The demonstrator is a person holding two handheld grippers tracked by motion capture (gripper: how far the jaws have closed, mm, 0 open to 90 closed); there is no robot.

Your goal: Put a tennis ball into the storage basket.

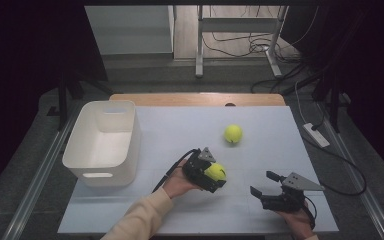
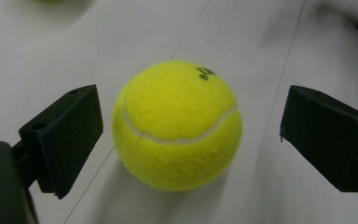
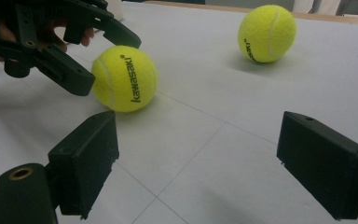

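White table: one near tennis ball resting on the surface between the spread jaws of the left gripper, a clear gap on each side, nothing gripped. Right gripper: jaws wide apart, empty, low over the table's front right. Far tennis ball lies loose mid-table; white bin stands at the left edge.

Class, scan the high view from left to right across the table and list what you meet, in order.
White bin → left hand-held gripper around the near tennis ball → far tennis ball → right hand-held gripper.
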